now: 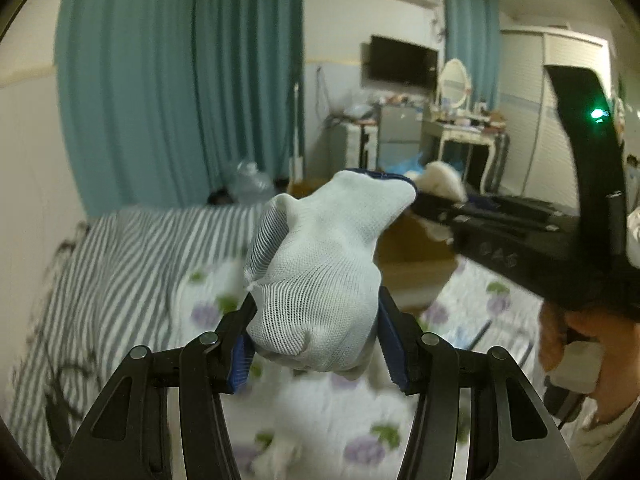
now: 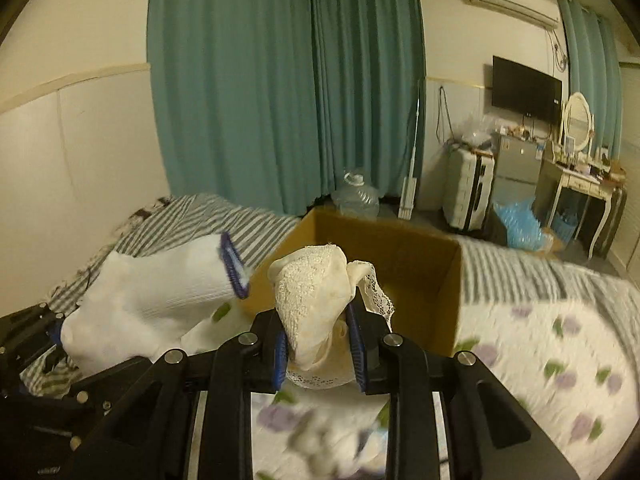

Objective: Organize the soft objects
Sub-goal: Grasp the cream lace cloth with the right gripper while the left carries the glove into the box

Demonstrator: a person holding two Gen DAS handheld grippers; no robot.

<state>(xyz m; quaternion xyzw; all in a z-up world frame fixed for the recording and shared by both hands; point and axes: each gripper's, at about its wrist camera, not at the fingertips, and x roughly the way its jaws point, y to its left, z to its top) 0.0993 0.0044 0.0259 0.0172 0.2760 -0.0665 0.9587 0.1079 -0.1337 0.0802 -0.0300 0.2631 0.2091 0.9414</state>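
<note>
No brand, label or legible writing shows on any item; the markings on the black frame of the other tool in the left wrist view are too blurred to read.

Two hand-held grippers are in view, one soft thing in each. The left hand-held gripper [image 1: 314,342] is clamped on a white knit glove [image 1: 320,268] with a dark blue cuff edge; the glove bulges up and forward from between the blue pads, its cuff end pointing away from the fingers. In the right wrist view the same glove [image 2: 156,300] sits to the left of the right hand-held gripper [image 2: 320,354], just beside the near-left corner of the box.

The right hand-held gripper is closed on a cream lace cloth [image 2: 316,292] — its bunched body stands up between the blue pads, a lace-trimmed strip trails to the right and a rounded lace edge hangs below the fingers.

One open cardboard box [image 2: 452,280] rests on the bed directly ahead of the right hand-held gripper, beyond the lace cloth; its contents cannot be made out. The bed carries two covers — a white quilt [image 2: 540,344] printed with purple flowers under both tools, and a grey-striped sheet [image 1: 132,248] further ahead and to the left.
</note>
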